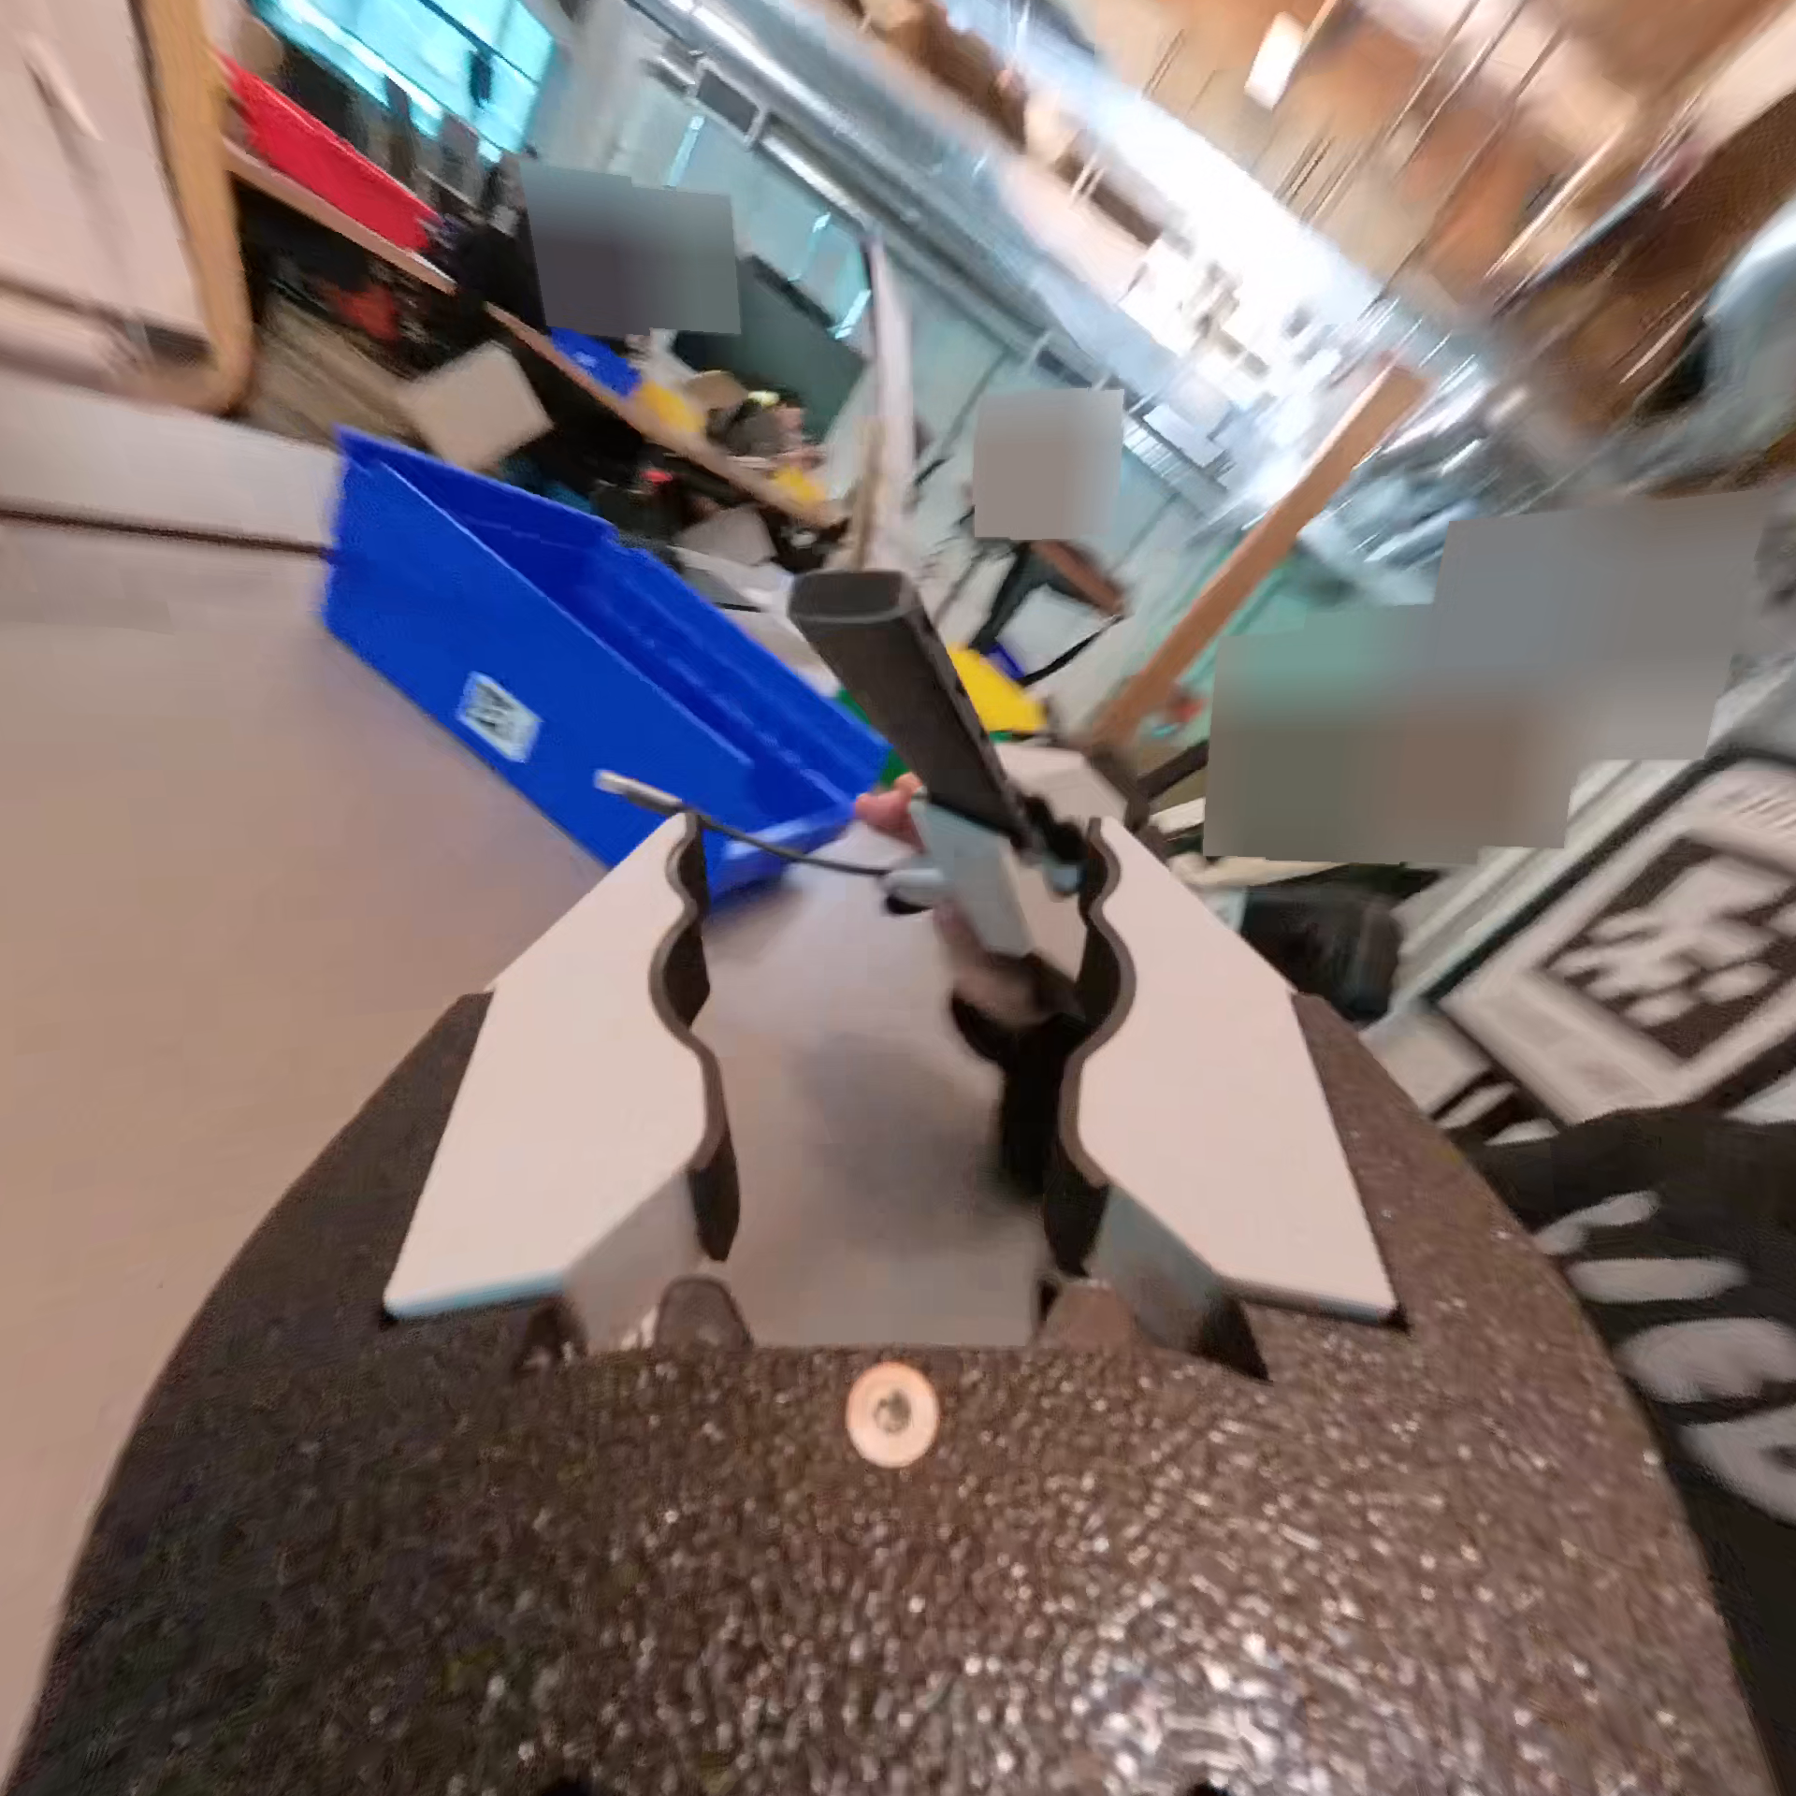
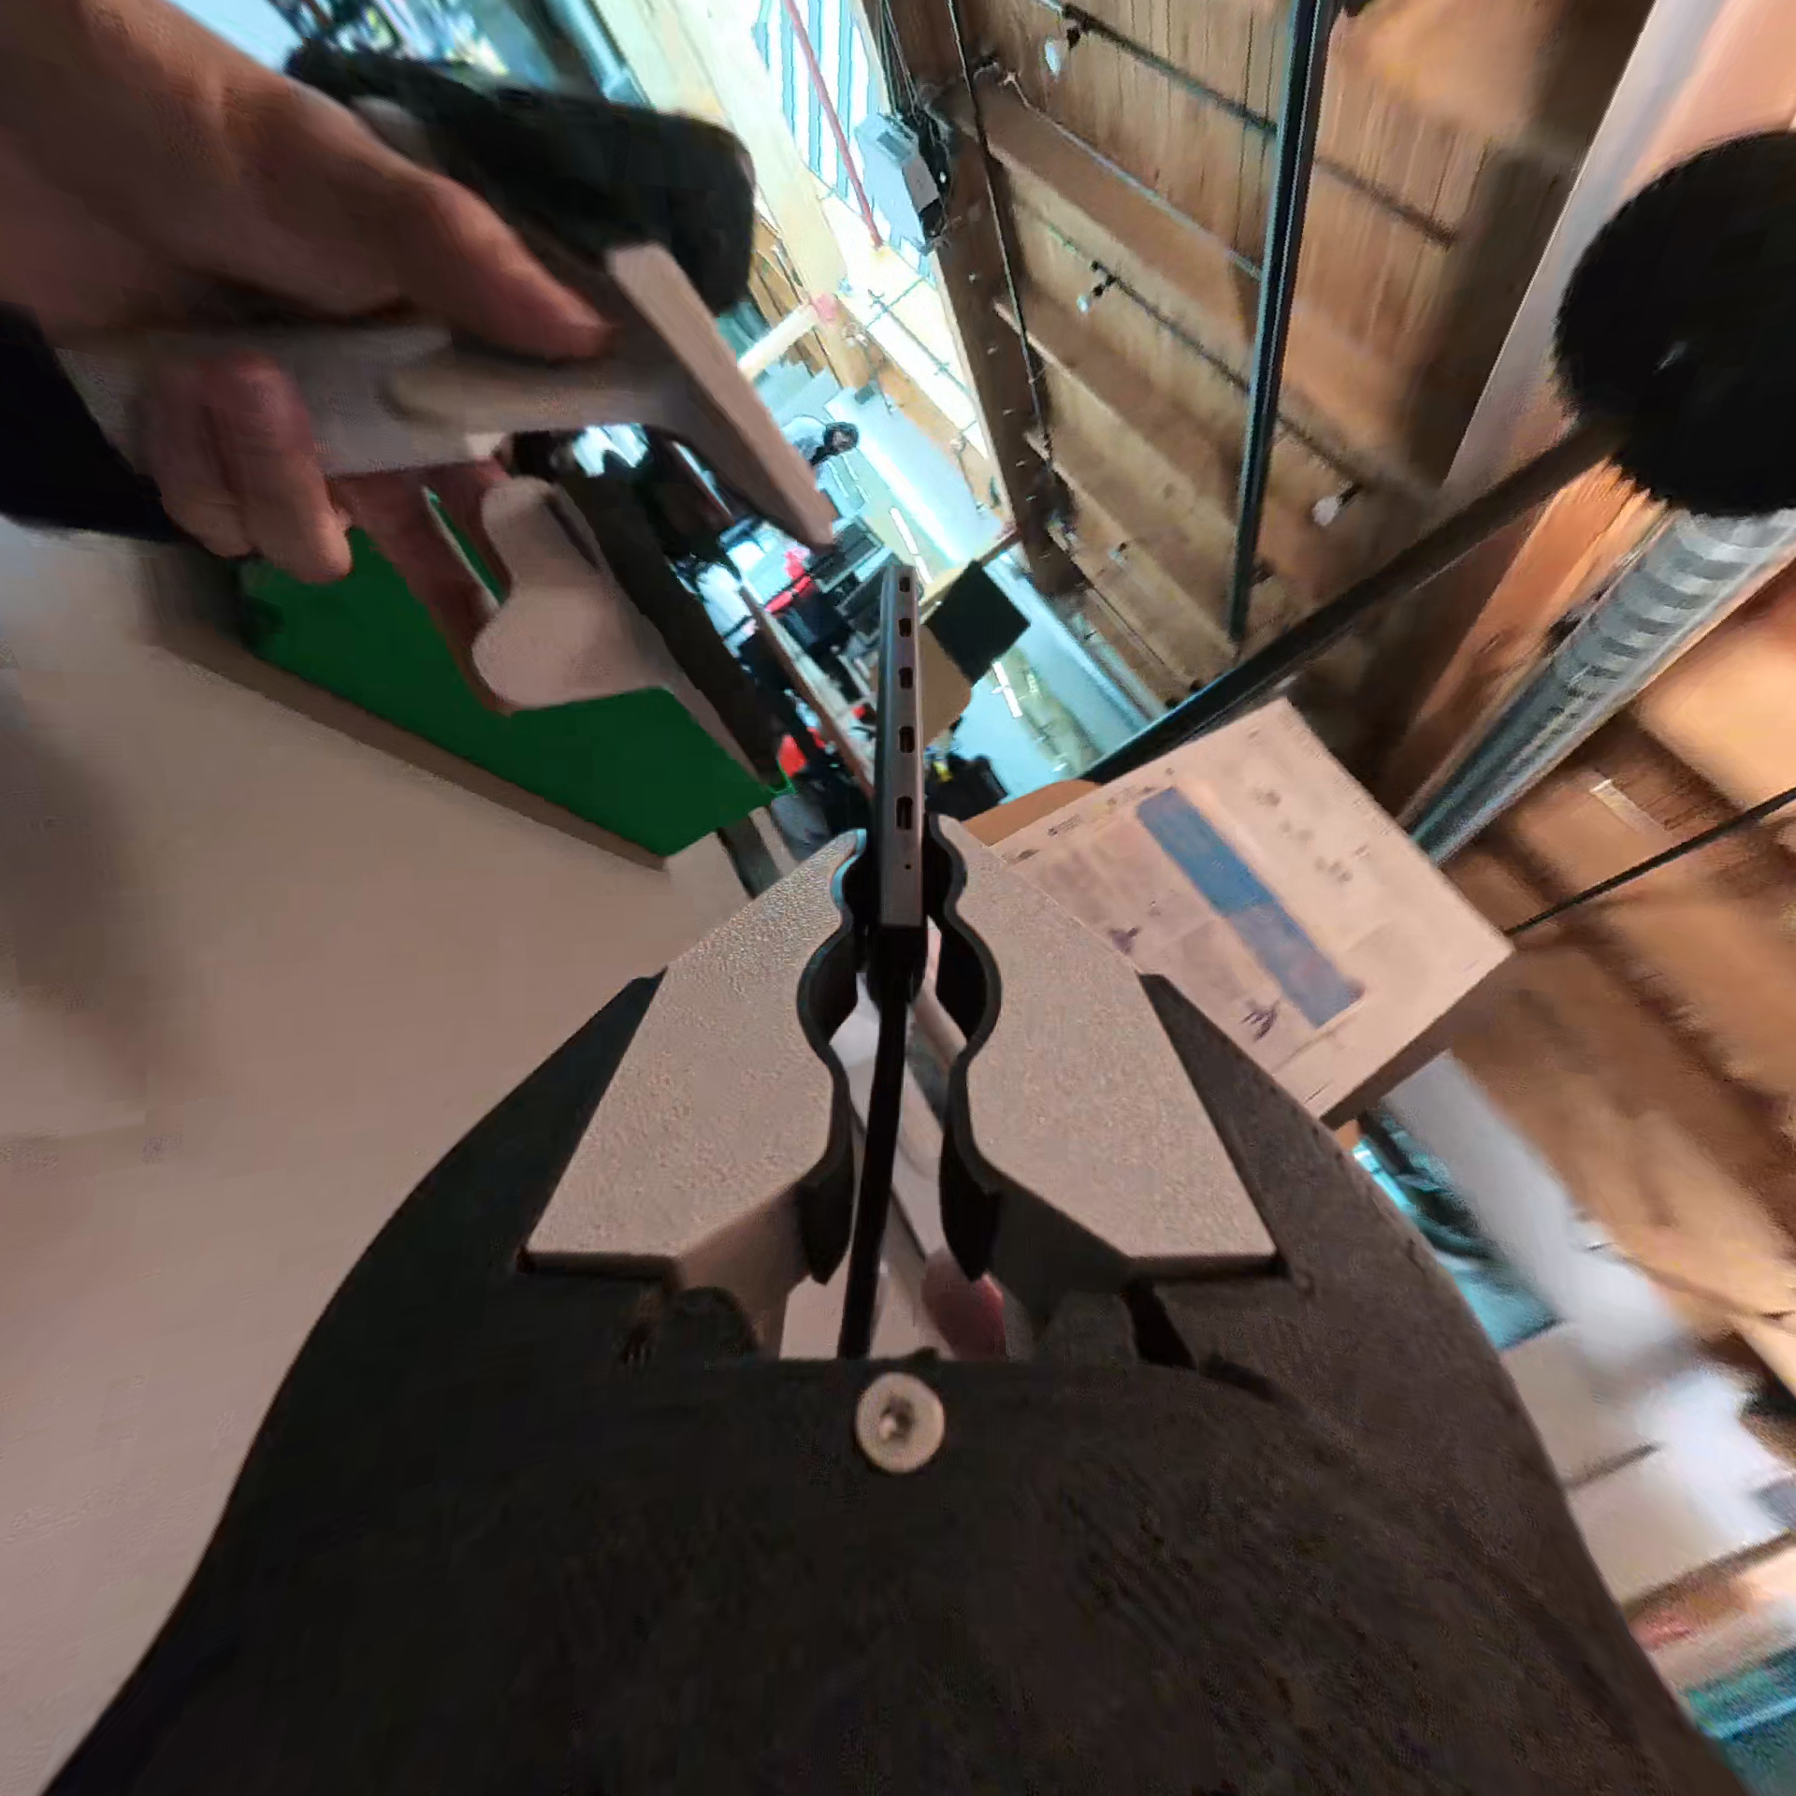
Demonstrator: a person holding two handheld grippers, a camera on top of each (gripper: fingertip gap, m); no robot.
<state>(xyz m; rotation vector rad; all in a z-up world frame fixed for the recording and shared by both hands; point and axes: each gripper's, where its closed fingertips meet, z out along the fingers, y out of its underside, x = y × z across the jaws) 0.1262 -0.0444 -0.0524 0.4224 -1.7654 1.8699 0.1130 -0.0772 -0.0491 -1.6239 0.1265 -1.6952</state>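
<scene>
- Right now the right gripper [image 2: 899, 865] has its jaws pinching the near end of a slim dark-grey metal hub [image 2: 899, 739], a flat bar with a row of small ports along its edge, held up in the air and pointing away from the camera.
- Its thin black cable [image 2: 870, 1166] runs back between the jaws towards the gripper body, and the loose plug end [image 1: 637, 789] dangles out on the side of the hub nearer the blue plastic bin [image 1: 583, 680].
- The left gripper [image 1: 889, 875] holds nothing; its jaws are spread wide and it hangs just short of the hub, above the pale tabletop [image 1: 194, 875].
- Only the hub's end is pinched, as far as I can judge, so the long free length could lever it: a knock from the left gripper might twist it or pull it loose.
- If it slips, it drops onto the tabletop beside the blue bin, and the cable could catch on a finger on the way down.
- The loose plug could snag the bin's rim if the hub swings that way.
- Both views are smeared with motion, so the exact gap between the left gripper and the hub is hard to tell.
</scene>
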